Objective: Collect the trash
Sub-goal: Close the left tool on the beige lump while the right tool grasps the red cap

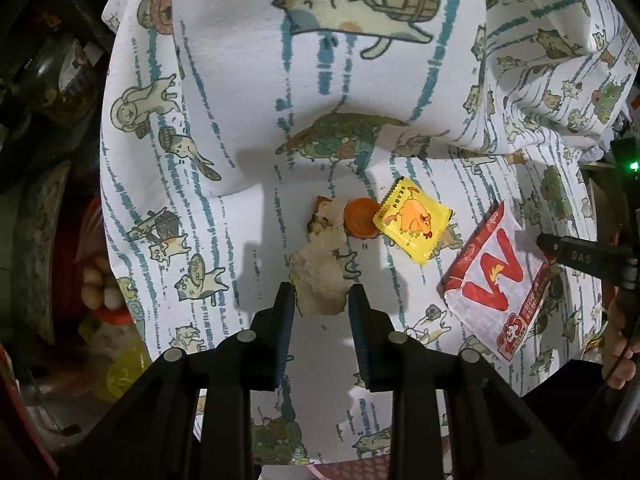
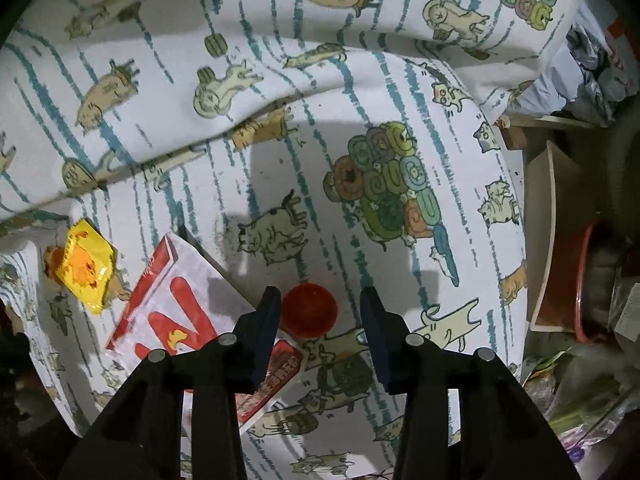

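My right gripper (image 2: 320, 308) hangs spread over the orange cap (image 2: 309, 309), one finger either side, not yet pinching; my left gripper (image 1: 320, 300) pinches the brown scrap (image 1: 320, 280).

Under my claws lies a white cloth (image 1: 248, 92) printed with cartoon cats, barrels and teal dashes, rumpled into a big fold toward twelve o'clock. In my left view, eggs (image 1: 98, 286) sit in a red bowl (image 1: 82, 240) at nine o'clock, off the cloth's edge, with a yellowish plastic bag (image 1: 126, 364) at eight. In my right view, a pale board (image 2: 550, 236) leans at three o'clock beside a red-rimmed basin (image 2: 582, 280), and crumpled plastic (image 2: 600, 396) fills four o'clock.
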Available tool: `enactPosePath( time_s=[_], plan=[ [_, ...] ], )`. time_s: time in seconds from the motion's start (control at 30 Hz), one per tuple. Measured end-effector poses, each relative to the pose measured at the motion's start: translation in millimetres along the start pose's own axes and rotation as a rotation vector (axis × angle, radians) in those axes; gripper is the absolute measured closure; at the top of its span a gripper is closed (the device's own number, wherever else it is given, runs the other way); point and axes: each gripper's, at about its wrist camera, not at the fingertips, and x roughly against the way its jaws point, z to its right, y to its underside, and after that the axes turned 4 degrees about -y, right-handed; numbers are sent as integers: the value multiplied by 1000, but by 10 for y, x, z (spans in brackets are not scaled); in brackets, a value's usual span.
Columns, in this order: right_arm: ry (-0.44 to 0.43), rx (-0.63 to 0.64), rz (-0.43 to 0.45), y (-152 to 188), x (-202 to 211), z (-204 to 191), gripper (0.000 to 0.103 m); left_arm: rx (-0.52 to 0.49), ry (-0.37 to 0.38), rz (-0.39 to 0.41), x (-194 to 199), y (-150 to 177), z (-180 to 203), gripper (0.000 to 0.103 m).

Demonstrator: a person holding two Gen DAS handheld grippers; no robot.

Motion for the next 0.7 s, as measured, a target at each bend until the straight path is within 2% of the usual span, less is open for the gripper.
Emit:
enactPosePath(
  time_s=[0.07,0.37,0.5,0.7],
  plan=[
    [-4,-8,-2,18,9,21,72,-1,-1,0,-33,-12,21,76],
    [-56,-20,90,38,332,136,72,-10,7,50,121,9,47,77],
    [-72,10,205,153,663,142,72,98,47,176,404,85,-110,77],
    [-165,83,427,646,1472,-23,72,119,92,368,1007,359,-237,77]
  ],
)
